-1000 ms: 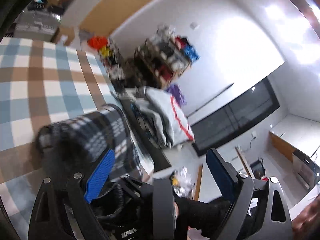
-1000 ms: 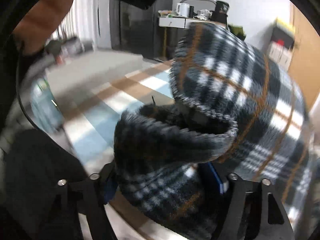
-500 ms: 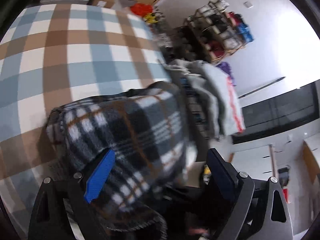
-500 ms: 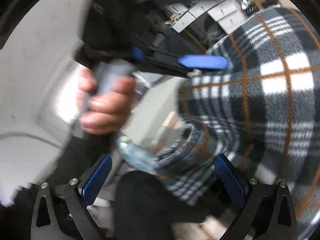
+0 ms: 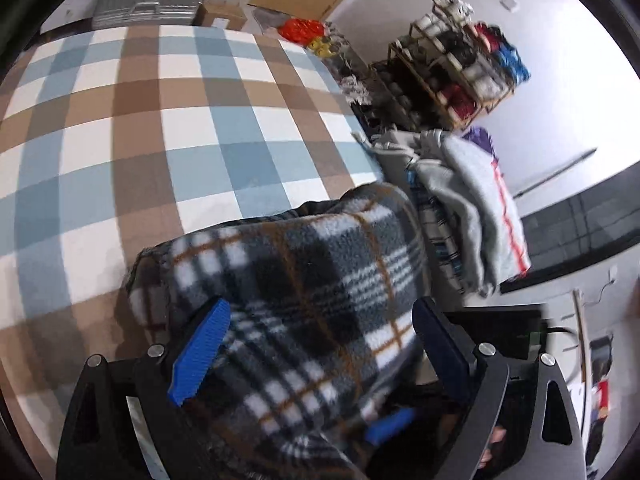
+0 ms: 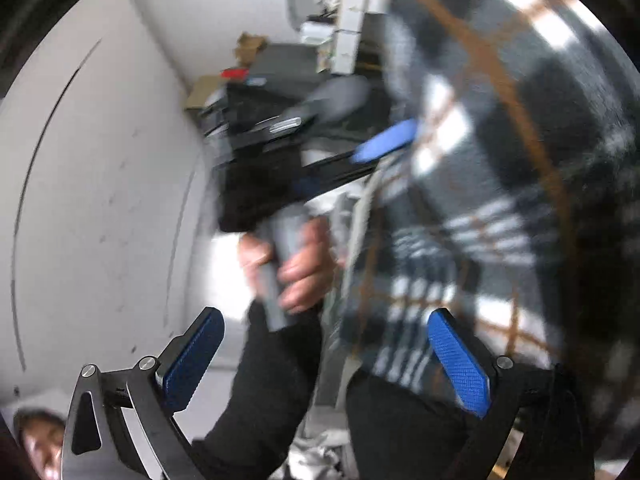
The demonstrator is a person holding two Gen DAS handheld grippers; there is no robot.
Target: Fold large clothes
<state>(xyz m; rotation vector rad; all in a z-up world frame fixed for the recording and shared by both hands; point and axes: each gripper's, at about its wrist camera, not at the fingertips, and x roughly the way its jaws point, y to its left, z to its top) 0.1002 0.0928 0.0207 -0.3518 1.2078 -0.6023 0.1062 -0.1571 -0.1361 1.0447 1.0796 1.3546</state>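
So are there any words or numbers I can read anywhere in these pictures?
None can be read.
The plaid blanket and the checked cloth under it carry only patterns.
The boxes in the right wrist view are too blurred to read.
The things on the shelf are too small to read.
The folded grey clothes show a red stripe, no letters.

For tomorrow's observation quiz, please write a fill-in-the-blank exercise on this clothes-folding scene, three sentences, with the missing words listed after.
1. The plaid fleece garment lies on a checked cloth of white, brown and ____ squares.
2. The pads on the left gripper fingers are coloured ____.
3. Beside the checked cloth sits a pile of folded clothes, its top grey piece edged with a ____ stripe.

Missing words: blue; blue; red
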